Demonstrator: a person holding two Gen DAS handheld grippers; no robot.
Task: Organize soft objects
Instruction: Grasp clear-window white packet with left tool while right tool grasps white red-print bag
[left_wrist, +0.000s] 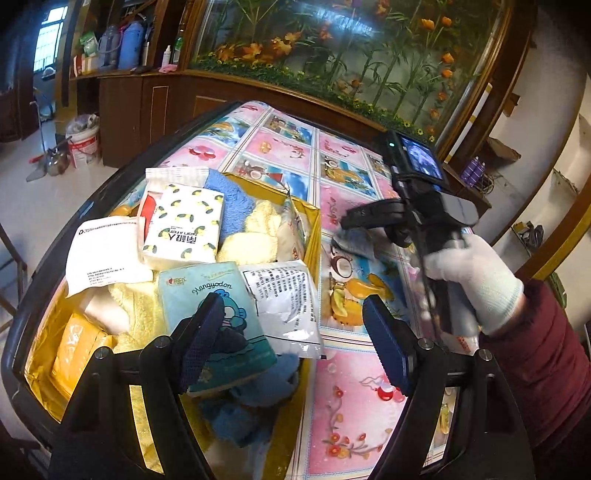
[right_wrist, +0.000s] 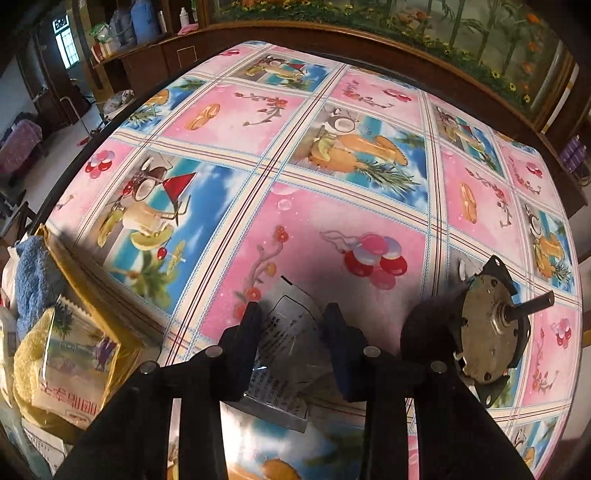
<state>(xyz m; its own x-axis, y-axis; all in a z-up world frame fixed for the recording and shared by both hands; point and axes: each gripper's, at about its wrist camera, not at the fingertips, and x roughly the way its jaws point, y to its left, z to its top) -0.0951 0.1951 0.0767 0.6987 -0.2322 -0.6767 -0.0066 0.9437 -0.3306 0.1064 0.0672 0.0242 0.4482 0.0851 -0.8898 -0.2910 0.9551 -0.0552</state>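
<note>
Right gripper (right_wrist: 291, 339) clenched on a clear printed packet (right_wrist: 284, 354), low over the tablecloth (right_wrist: 332, 221); a grip seems likely, contact partly hidden. Left gripper (left_wrist: 295, 332) released, jaws wide, above the gold box (left_wrist: 310, 236) crammed with tissue packs (left_wrist: 184, 229) and towels (left_wrist: 236, 206)

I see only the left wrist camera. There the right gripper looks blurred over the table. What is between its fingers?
Observer: In the right wrist view, the right gripper is shut on a clear packet with black print.
Operator: Is anything near it on the table that I should avoid?
Observer: Yes. A metal motor lies on the table, just to the right of the gripper.
Operator: Does the motor touch the packet?
Observer: No, they are apart. The gripper's right finger stands between them.
</note>
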